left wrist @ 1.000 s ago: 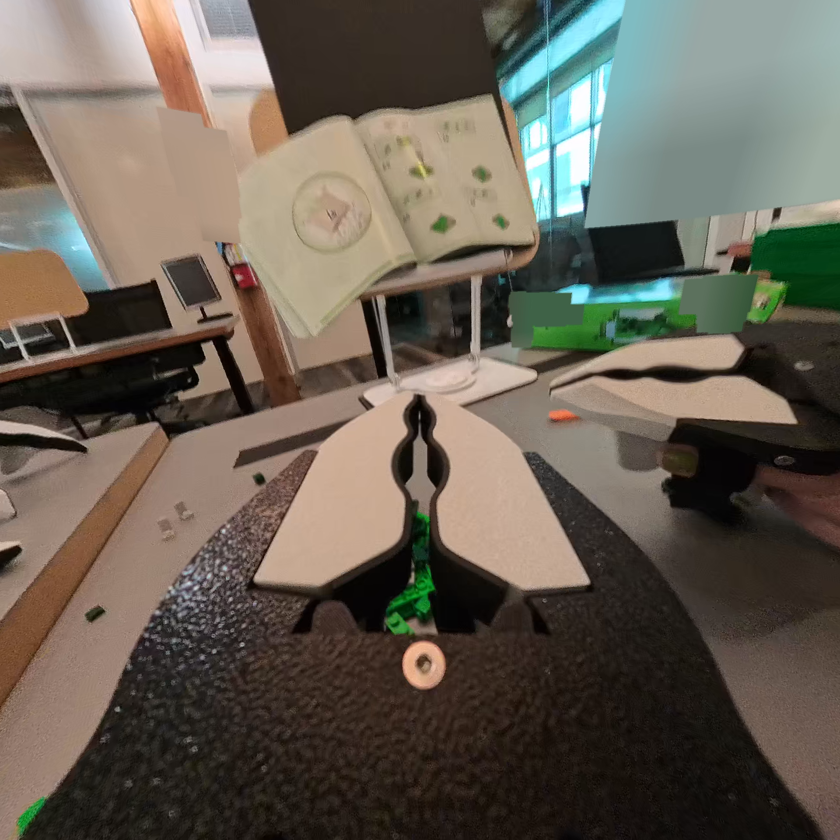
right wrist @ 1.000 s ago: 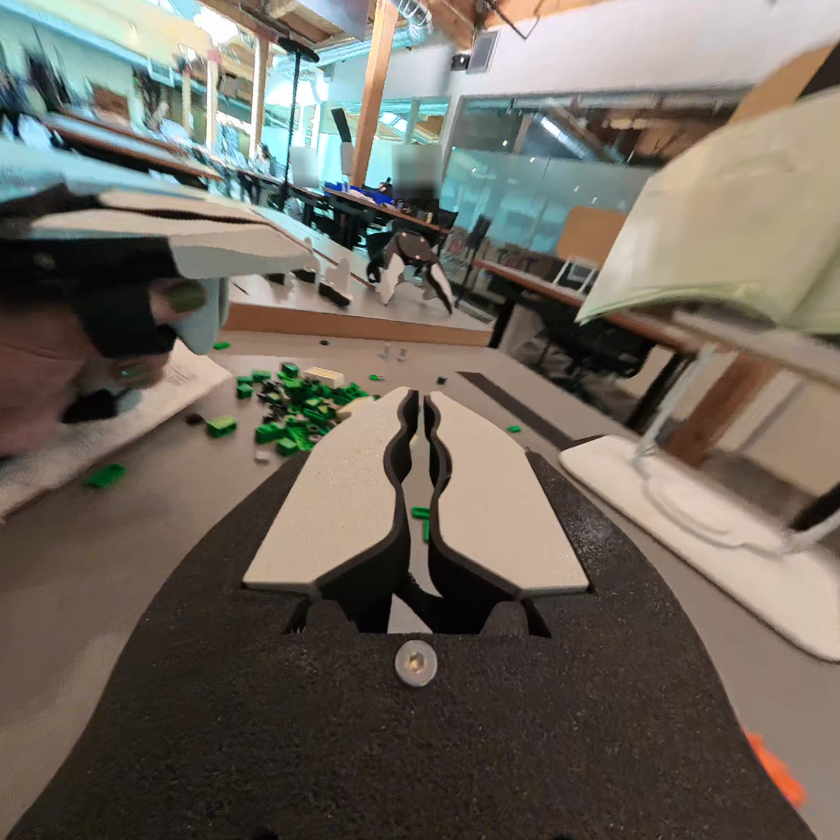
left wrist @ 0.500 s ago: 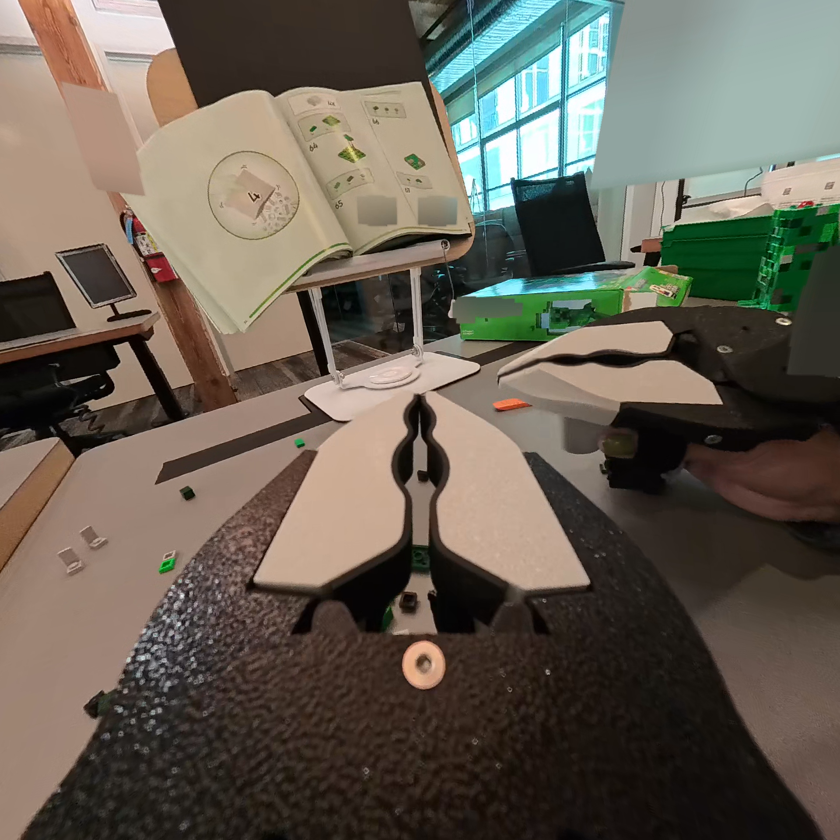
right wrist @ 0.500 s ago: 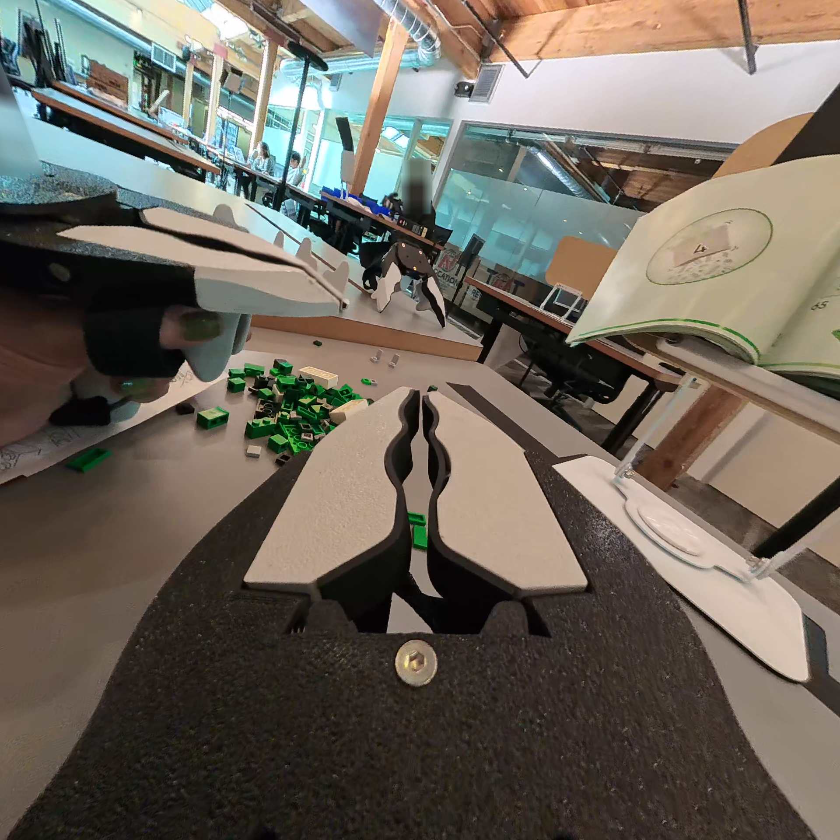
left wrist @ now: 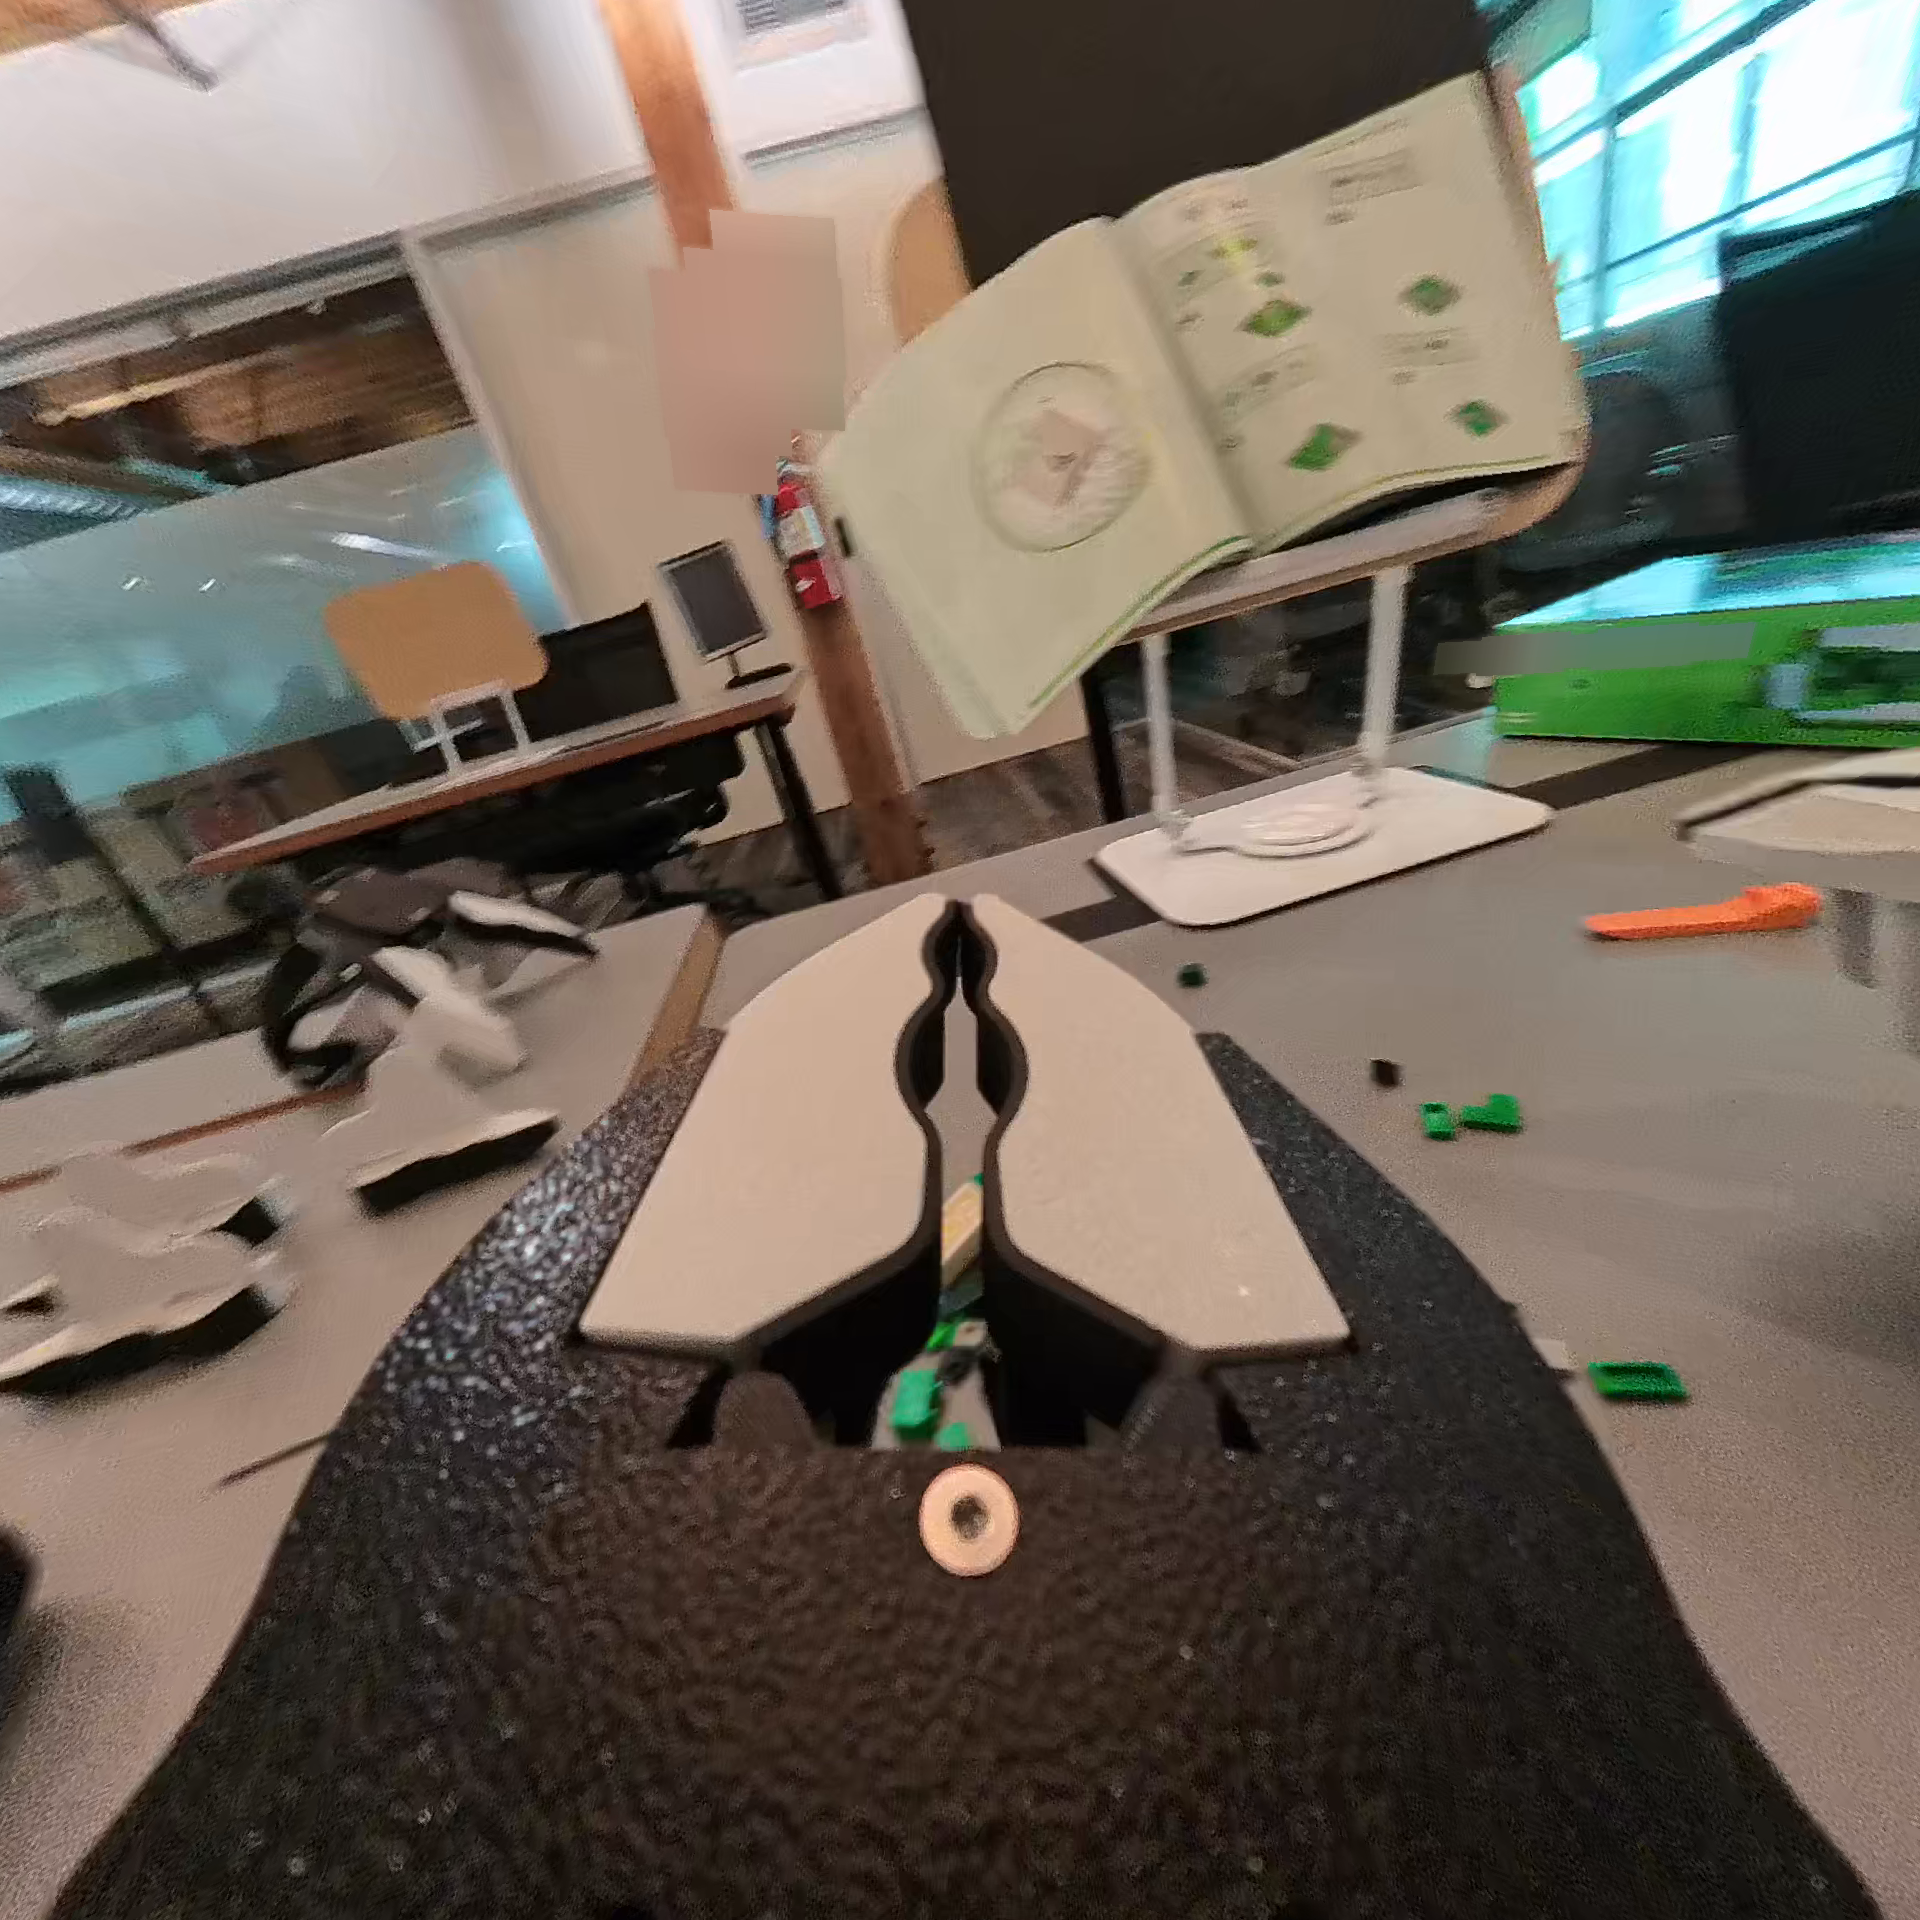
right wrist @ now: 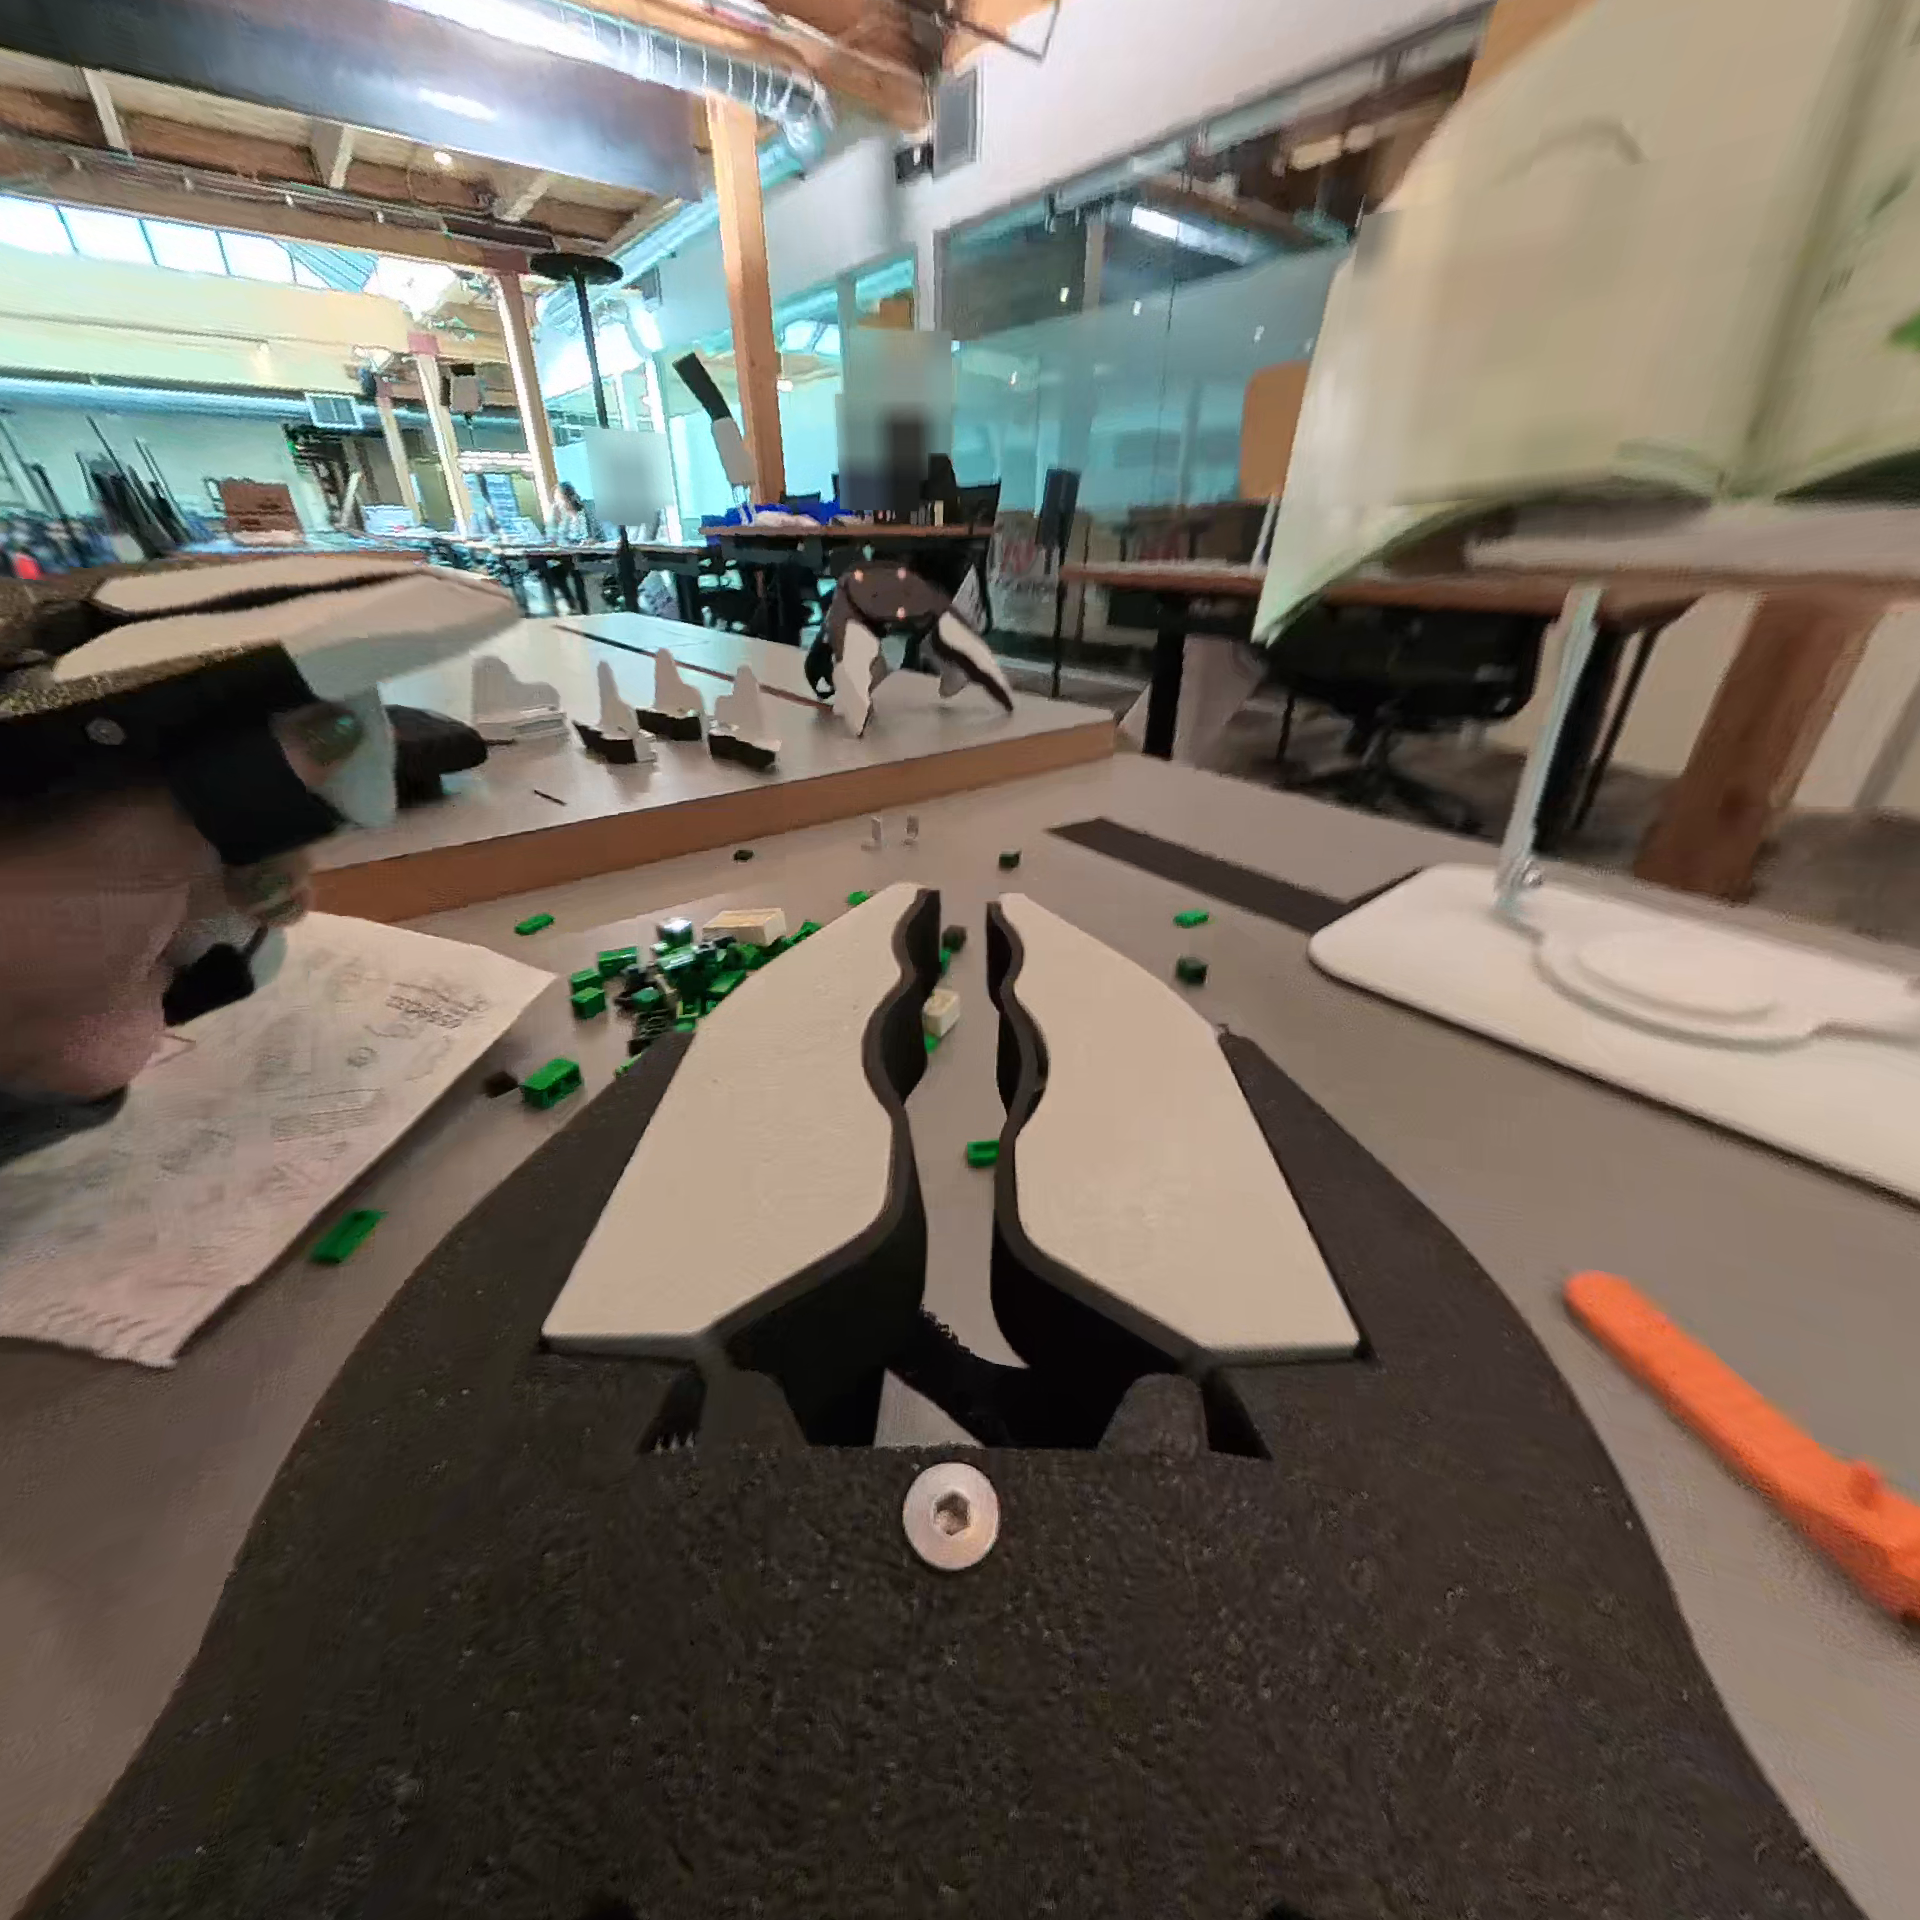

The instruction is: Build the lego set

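Grey table [right wrist: 1558,1195] in a big office, with two tongs over a mess of small bricks.

Left gripper [left wrist: 961,920] has its tips pressed together with nothing between them; green bricks show on the table under it. Right gripper [right wrist: 961,914] has its tips a little apart, holding nothing, above the pile of green and white lego bricks [right wrist: 686,971]. Beside the pile lies a printed paper sheet [right wrist: 260,1122]. An orange brick tool [right wrist: 1745,1444] lies on the table to the right. Farther back, an open instruction book [left wrist: 1195,436] rests on a white stand [left wrist: 1320,831], and a green box [left wrist: 1714,675] sits behind.
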Action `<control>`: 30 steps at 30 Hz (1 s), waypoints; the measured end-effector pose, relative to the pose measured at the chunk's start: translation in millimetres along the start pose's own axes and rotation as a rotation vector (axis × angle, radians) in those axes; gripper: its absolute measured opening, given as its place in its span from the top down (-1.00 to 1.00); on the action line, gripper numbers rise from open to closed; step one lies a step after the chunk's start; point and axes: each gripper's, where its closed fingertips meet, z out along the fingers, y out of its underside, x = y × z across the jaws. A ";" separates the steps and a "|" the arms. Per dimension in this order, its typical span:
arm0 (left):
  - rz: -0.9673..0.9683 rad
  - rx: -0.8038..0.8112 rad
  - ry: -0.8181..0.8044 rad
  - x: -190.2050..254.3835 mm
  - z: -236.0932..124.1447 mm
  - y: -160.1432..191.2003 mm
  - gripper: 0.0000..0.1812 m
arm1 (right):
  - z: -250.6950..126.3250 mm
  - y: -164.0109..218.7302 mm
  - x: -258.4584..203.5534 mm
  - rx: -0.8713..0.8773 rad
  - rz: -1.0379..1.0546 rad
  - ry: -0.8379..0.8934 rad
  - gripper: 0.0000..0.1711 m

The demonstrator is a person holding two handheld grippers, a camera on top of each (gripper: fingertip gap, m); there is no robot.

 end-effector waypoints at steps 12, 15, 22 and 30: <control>-0.092 -0.102 -0.028 -36.3 -8.0 25.2 0.78 | 33.3 37.6 -15.6 -0.376 0.048 -0.152 0.57; -0.088 -0.077 -0.024 -32.3 -7.3 23.7 0.81 | 68.3 53.5 -20.2 -0.532 0.064 -0.194 0.59; -0.089 -0.107 -0.001 -28.6 -3.8 31.3 0.83 | 110.0 91.8 -25.4 -0.827 -0.016 -0.296 0.33; -0.149 -0.090 0.030 -26.4 -3.9 27.8 0.81 | 112.7 104.4 -21.5 -0.911 -0.041 -0.309 0.61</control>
